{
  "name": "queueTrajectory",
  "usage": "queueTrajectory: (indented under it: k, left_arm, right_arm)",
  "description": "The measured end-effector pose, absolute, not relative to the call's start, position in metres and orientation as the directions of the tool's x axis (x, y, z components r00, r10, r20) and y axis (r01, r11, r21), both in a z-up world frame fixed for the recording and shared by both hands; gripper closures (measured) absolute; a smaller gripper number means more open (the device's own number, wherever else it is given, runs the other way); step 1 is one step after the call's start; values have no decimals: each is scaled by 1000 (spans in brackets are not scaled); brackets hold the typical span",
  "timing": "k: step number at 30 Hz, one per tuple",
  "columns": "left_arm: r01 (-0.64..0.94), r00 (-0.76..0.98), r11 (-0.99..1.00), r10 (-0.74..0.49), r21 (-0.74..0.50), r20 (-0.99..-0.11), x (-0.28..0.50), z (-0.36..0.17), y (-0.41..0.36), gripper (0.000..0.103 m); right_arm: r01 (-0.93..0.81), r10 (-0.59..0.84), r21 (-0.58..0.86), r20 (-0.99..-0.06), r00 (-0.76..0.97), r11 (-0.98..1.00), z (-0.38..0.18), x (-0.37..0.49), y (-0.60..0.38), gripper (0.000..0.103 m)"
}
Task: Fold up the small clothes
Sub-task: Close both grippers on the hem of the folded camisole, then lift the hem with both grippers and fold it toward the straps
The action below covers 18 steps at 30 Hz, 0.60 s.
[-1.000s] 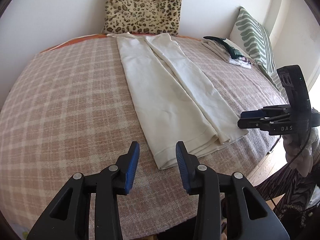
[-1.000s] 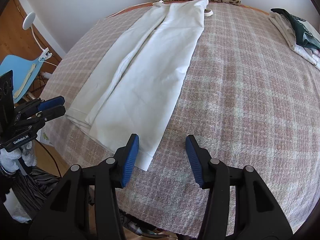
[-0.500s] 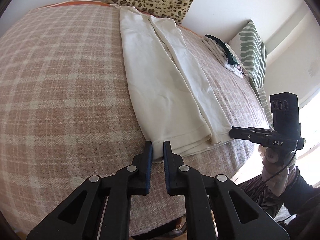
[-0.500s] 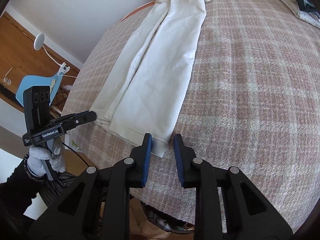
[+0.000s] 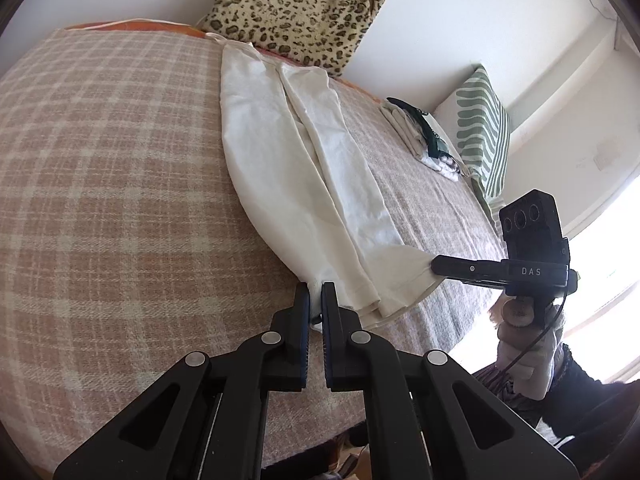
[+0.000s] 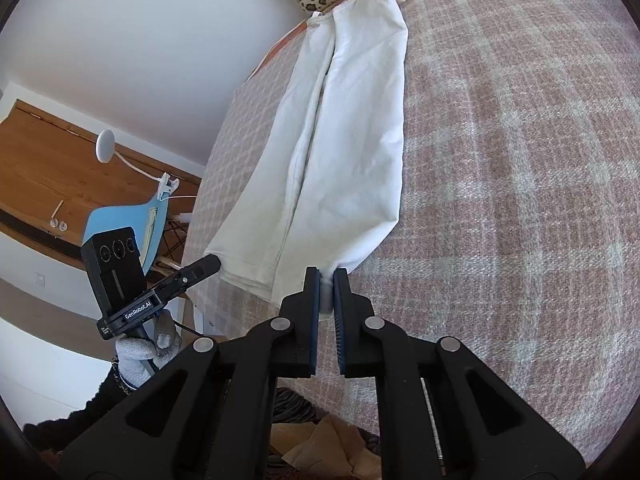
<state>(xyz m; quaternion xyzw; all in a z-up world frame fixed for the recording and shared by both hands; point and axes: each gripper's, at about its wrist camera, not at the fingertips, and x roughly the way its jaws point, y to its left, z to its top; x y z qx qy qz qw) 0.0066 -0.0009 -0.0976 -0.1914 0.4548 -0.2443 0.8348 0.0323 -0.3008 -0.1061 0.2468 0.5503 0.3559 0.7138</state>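
Both hem corners of the white trousers [image 5: 304, 184] are pinched, left gripper [image 5: 315, 296] and right gripper [image 6: 327, 280], near the bed [image 6: 520, 160] edge.

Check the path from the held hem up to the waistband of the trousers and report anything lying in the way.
Nothing visible lies in the way. The left gripper and the right gripper each clamp a hem corner of the trousers, and the legs lie bare up to the waistband. The clothes pile sits off to the side.
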Motion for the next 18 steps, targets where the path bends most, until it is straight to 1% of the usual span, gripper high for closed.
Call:
queueTrajectory:
  k: [7, 18]
  left_arm:
    - [221, 501, 791, -594, -571, -629, 26, -87, 2, 99]
    - [181, 553, 808, -555, -561, -621, 76, -82, 7, 99]
  right_arm:
    - [-239, 785, 747, -591, 186, 620, -86, 49, -301, 95]
    - [-185, 745, 724, -624, 238, 665, -82, 94, -298, 95]
